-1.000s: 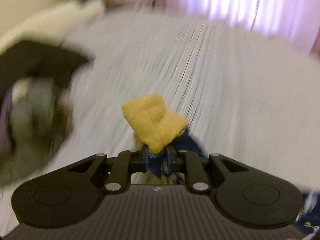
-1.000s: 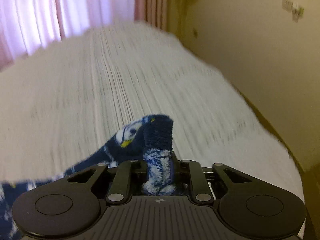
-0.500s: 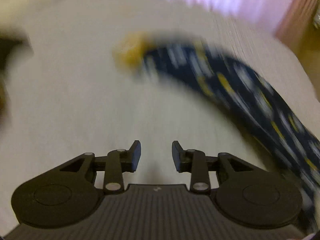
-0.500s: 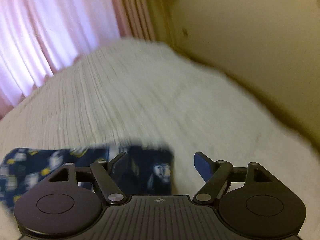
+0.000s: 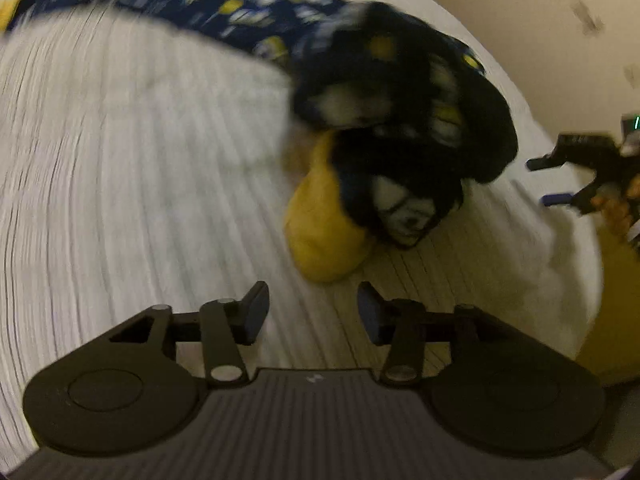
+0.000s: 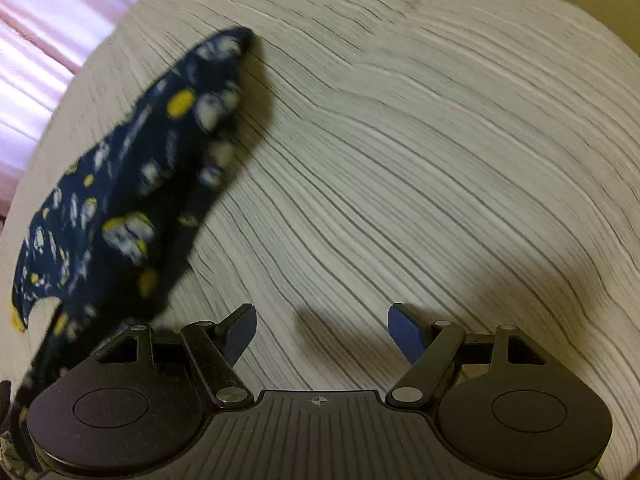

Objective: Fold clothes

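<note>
Navy fleece printed with white and yellow figures, the garment [image 5: 404, 120] lies bunched on the striped white bedcover [image 5: 120, 160], a yellow cuff [image 5: 320, 220] poking out beneath it. The left gripper [image 5: 312, 312] hovers just short of that cuff, tongs apart and empty. Only this view catches the right gripper [image 5: 560, 180] at the bed's edge. The right wrist view shows its own tongs [image 6: 322, 332] spread wide over bare cover [image 6: 400, 160], with a garment strip [image 6: 140, 200] trailing leftward toward pink curtains [image 6: 40, 40].
</note>
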Tool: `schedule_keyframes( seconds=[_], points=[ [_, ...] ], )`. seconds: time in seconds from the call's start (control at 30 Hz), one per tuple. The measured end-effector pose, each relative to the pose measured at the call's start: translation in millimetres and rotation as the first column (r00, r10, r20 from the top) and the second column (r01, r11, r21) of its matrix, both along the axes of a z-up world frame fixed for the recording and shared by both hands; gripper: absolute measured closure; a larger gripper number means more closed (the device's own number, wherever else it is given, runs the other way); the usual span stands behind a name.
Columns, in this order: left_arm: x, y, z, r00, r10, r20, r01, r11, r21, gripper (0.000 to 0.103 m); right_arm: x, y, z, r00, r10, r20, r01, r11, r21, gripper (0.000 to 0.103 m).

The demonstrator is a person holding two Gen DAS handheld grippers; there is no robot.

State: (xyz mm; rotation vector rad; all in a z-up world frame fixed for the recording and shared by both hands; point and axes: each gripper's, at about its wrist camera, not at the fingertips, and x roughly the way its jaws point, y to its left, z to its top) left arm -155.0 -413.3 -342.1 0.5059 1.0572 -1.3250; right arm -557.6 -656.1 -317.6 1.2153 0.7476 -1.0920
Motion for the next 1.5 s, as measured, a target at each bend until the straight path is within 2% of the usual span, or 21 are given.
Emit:
schedule_keyframes(
  seconds=[0.1,0.17,0.2,0.3,0.4,0.47,0.5,0.53,0.6,0.67,0.7,0.8,0.83,0.93,1.07,1.13,1.2,1.23,1.27,1.3,1.5],
  points=[
    [-26,-24,-4,0.989,-0.044,0.144,0.052,0.997,-0.057,0.055,-18,12,3,0.999,-0.029,-0.030,0.029,1.000,-0.008,0.027],
    [-35,-36,-2,0.982,-0.080,0.171,0.100,0.988,-0.116,0.085,-30,16,6,0.997,-0.068,-0.034,0.068,0.998,-0.005,0.027],
    [-36,-38,2,0.985,-0.094,0.145,0.116,0.982,-0.149,0.091,-35,15,7,0.996,-0.087,-0.028,0.087,0.996,-0.006,0.027],
    [-16,-18,30,0.995,-0.047,-0.088,0.025,0.972,-0.233,0.092,-47,14,12,0.990,-0.139,-0.007,0.139,0.990,-0.011,0.027],
    [24,40,71,0.957,0.092,-0.276,-0.173,0.942,-0.287,0.092,-52,18,17,0.990,-0.144,0.002,0.144,0.989,-0.009,0.027],
    [75,104,106,0.892,0.261,-0.369,-0.386,0.865,-0.321,0.092,-50,19,20,0.991,-0.133,0.005,0.133,0.991,-0.011,0.027],
    [95,143,123,0.847,0.358,-0.393,-0.492,0.808,-0.323,0.092,-49,20,21,0.992,-0.127,0.009,0.127,0.992,-0.014,0.027],
    [113,182,137,0.786,0.483,-0.386,-0.603,0.736,-0.306,0.092,-46,19,22,0.993,-0.120,0.012,0.120,0.993,-0.017,0.027],
    [151,246,155,0.617,0.715,-0.330,-0.787,0.568,-0.241,0.091,-38,16,21,0.994,-0.107,0.024,0.107,0.994,-0.022,0.027],
    [178,288,159,0.457,0.863,-0.215,-0.889,0.431,-0.156,0.091,-23,13,18,0.995,-0.086,0.042,0.087,0.996,-0.025,0.027],
    [185,301,159,0.413,0.898,-0.150,-0.909,0.397,-0.126,0.091,-15,12,15,0.996,-0.076,0.049,0.077,0.997,-0.027,0.027],
    [171,303,132,0.464,0.886,-0.025,-0.886,0.464,0.013,0.082,10,11,9,0.997,-0.029,0.066,0.031,0.999,-0.027,0.027],
    [165,305,121,0.466,0.884,-0.030,-0.883,0.467,0.053,0.078,17,12,7,0.998,-0.012,0.066,0.014,0.999,-0.030,0.027],
    [146,319,80,0.406,0.901,-0.153,-0.893,0.427,0.144,0.074,34,13,-2,0.998,0.017,0.066,-0.016,1.000,-0.023,0.027],
    [142,330,42,0.271,0.922,-0.275,-0.926,0.328,0.187,0.067,50,8,-9,0.998,0.014,0.059,-0.013,1.000,-0.025,0.027],
    [142,333,26,0.222,0.928,-0.300,-0.940,0.286,0.188,0.065,58,5,-7,0.999,0.013,0.053,-0.011,0.999,-0.041,0.027],
    [148,337,19,0.202,0.931,-0.304,-0.946,0.265,0.184,0.062,66,2,-6,0.999,0.015,0.041,-0.013,0.998,-0.059,0.027],
    [156,336,21,0.212,0.931,-0.297,-0.947,0.270,0.173,0.065,71,1,-7,0.999,0.018,0.035,-0.016,0.997,-0.072,0.027],
    [170,332,27,0.237,0.929,-0.283,-0.945,0.288,0.153,0.073,76,-1,-7,0.999,0.021,0.029,-0.019,0.996,-0.085,0.027],
    [183,328,33,0.262,0.927,-0.269,-0.943,0.305,0.133,0.091,81,-4,-8,0.999,0.022,0.023,-0.020,0.995,-0.098,0.027],
    [265,306,70,0.403,0.899,-0.170,-0.911,0.412,0.017,0.092,108,-32,-4,0.999,0.052,0.001,-0.051,0.978,-0.200,0.027]
  ],
)
